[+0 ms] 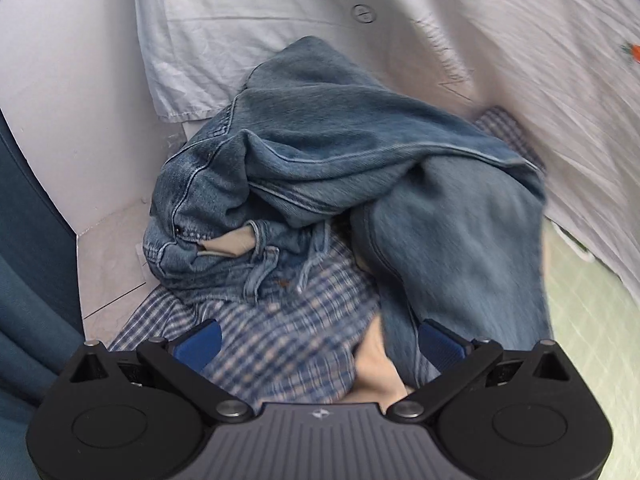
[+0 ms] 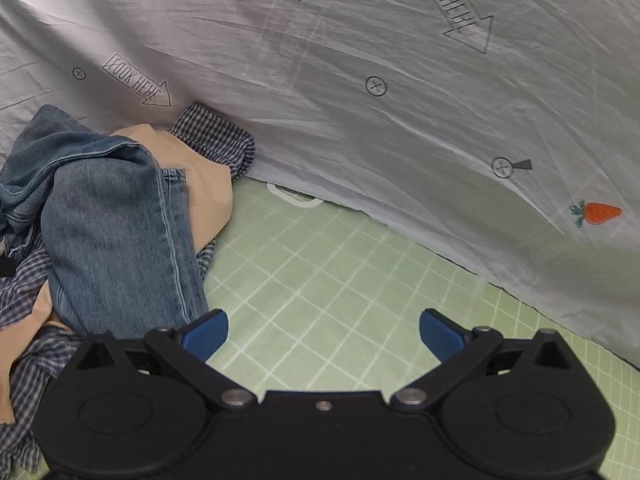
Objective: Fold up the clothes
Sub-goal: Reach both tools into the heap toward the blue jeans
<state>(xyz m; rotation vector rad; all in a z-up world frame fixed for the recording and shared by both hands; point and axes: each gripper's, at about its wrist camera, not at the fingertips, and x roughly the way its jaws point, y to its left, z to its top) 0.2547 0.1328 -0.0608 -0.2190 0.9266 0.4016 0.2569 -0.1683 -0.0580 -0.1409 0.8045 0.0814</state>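
Note:
A crumpled pair of blue jeans (image 1: 340,168) lies on top of a heap, over a blue checked shirt (image 1: 280,328) and a beige garment (image 1: 372,360). My left gripper (image 1: 320,340) is open just above the checked shirt, with its blue fingertips (image 1: 200,340) spread wide and holding nothing. In the right wrist view the jeans (image 2: 112,232), the beige garment (image 2: 204,184) and the checked shirt (image 2: 216,136) lie at the left. My right gripper (image 2: 324,332) is open and empty over the green gridded mat (image 2: 340,280), to the right of the heap.
A white sheet (image 2: 360,80) printed with carrots and arrows hangs behind the heap and over the mat's far edge. A white cloth (image 1: 240,40) lies beyond the jeans. A white surface (image 1: 80,120) and a dark blue edge (image 1: 32,220) lie at the left.

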